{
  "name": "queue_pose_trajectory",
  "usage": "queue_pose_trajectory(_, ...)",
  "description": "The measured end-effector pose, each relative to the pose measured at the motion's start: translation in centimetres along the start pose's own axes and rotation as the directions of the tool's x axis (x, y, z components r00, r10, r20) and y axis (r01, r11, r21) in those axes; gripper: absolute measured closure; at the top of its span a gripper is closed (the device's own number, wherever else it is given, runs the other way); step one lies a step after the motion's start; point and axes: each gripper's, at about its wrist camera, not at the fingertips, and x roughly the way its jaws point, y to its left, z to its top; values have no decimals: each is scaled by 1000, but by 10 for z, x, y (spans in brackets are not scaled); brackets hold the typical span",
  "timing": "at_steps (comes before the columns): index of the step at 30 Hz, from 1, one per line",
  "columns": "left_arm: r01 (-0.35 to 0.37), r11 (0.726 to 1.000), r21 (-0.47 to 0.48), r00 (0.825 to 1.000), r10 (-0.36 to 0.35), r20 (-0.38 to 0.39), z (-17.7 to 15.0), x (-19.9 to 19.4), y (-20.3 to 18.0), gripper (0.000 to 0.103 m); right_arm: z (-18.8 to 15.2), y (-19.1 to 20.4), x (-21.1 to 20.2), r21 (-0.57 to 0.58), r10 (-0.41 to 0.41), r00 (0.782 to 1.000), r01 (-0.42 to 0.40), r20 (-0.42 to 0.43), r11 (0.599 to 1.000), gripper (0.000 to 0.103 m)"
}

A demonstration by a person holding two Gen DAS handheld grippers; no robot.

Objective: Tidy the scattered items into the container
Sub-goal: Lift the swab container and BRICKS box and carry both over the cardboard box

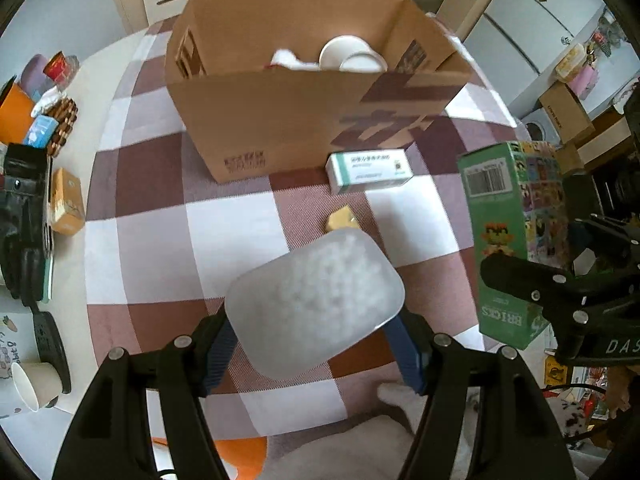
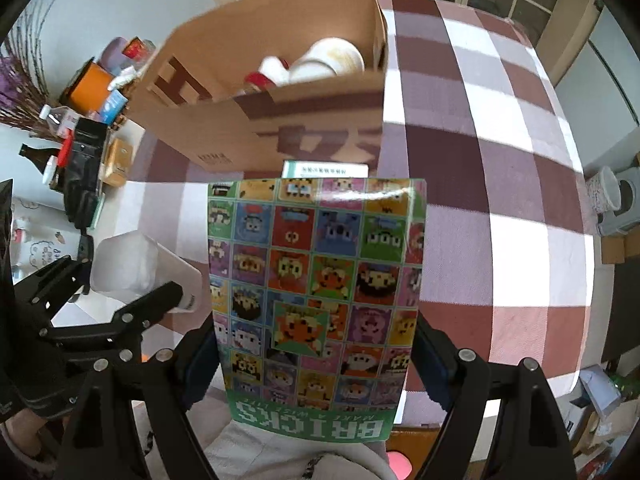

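Note:
My left gripper (image 1: 313,338) is shut on a frosted plastic tub (image 1: 316,300) with white contents, held above the checked tablecloth (image 1: 160,240). My right gripper (image 2: 316,358) is shut on a green BRICKS box (image 2: 316,292) with pixel-art pictures, also seen at the right in the left wrist view as the BRICKS box (image 1: 508,240). Ahead stands the open cardboard box (image 1: 280,120), with white cups (image 1: 348,54) inside. A green-and-white medicine carton (image 1: 368,170) lies against its near wall. A small yellow item (image 1: 340,219) lies just in front of that.
Along the table's left edge there is clutter: a yellow carton (image 1: 66,206), a black device (image 1: 24,216), an orange cup (image 1: 14,110), a woven coaster (image 1: 64,122) and a paper cup (image 1: 32,384). Bottles (image 2: 48,160) stand there too. The cloth's right side (image 2: 500,160) is bare.

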Motion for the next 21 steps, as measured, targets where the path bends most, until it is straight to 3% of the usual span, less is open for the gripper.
queue_pose_trajectory(21, 8, 1000, 4, 995, -8, 104, 56, -47, 12, 34, 51, 1, -42, 236, 13, 998, -29, 69, 971, 18)
